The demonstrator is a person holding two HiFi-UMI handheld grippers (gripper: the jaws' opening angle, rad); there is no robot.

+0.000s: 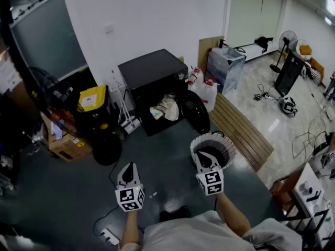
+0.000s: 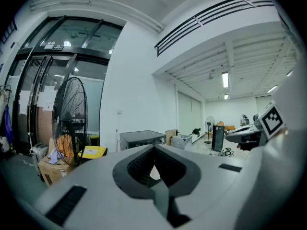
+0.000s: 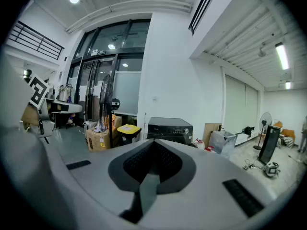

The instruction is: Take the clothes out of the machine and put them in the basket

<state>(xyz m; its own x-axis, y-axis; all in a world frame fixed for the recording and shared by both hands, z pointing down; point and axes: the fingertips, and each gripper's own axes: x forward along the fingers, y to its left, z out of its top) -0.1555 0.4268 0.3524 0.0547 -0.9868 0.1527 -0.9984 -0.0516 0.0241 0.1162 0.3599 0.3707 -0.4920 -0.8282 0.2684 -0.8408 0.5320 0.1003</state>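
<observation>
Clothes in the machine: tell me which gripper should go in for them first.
Left, probably. The left gripper has an unblocked line to the clothes in the machine. The open door stands between them and the right gripper, which hangs by the basket. Both are shut and empty.

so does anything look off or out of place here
Nothing looks spilled or broken. The machine has its door hanging open, with clothes bunched at the opening, which fits the job. The basket stands upright nearby.

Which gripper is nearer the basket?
The right gripper: in the head view it overlaps the white basket, while the left gripper sits apart, to its left.
</observation>
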